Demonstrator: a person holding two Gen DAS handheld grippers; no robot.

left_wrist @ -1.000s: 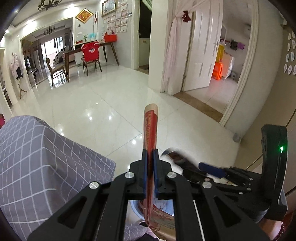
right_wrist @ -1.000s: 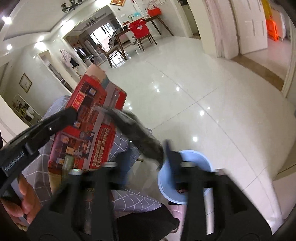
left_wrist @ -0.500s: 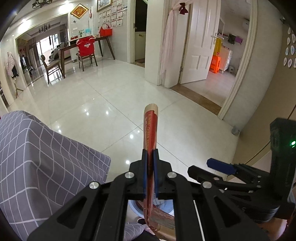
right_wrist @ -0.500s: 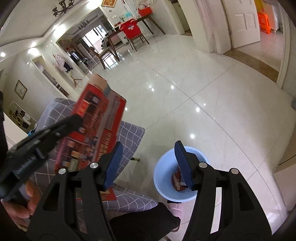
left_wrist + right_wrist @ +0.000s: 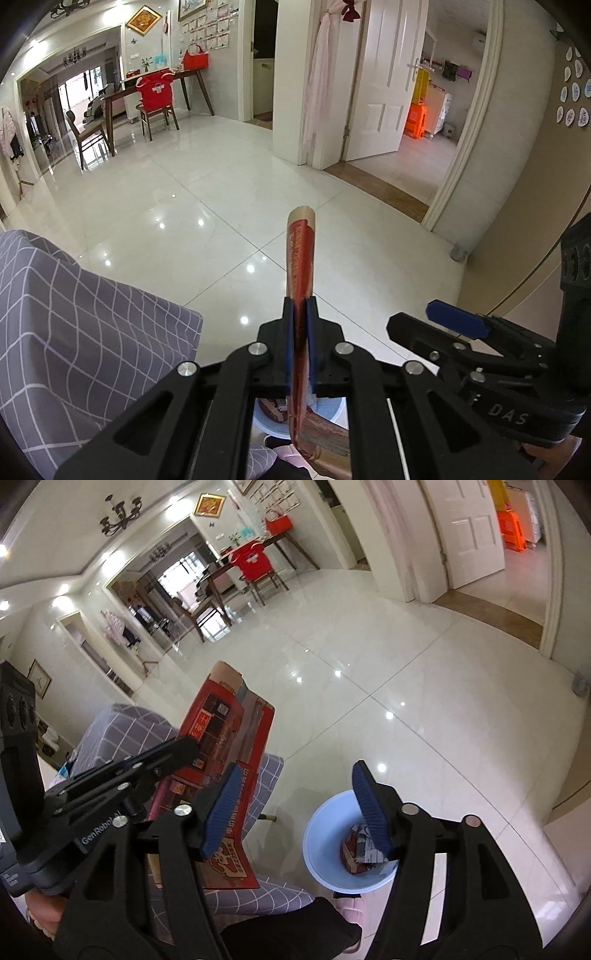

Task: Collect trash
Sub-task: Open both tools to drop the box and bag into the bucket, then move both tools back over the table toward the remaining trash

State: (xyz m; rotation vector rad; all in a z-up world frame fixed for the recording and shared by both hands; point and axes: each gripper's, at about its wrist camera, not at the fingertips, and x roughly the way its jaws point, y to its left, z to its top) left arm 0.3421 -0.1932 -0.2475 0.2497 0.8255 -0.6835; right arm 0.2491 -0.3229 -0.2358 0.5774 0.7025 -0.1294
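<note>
My left gripper [image 5: 299, 314] is shut on a flattened red cardboard box [image 5: 301, 258], seen edge-on and held upright in the air. In the right wrist view the same red box [image 5: 225, 746] shows its printed face, with the left gripper [image 5: 184, 749] clamped on it. My right gripper [image 5: 295, 805] is open and empty, above a light blue bin [image 5: 321, 849] on the floor that holds a piece of red and white trash [image 5: 360, 853]. The bin [image 5: 328, 410] shows partly below the left gripper. The right gripper [image 5: 436, 317] shows at the right in the left wrist view.
A grey checked cloth covers furniture [image 5: 74, 314] at the left, also in the right wrist view [image 5: 122, 727]. Glossy white tile floor [image 5: 221, 199] stretches ahead. A dining table with a red-covered chair [image 5: 157, 99] stands far back. A white door [image 5: 380, 74] opens at the right.
My right gripper has opened and its earlier blur has stopped; trash now shows in the blue bin. My left gripper keeps hold of the red box, which has barely moved.
</note>
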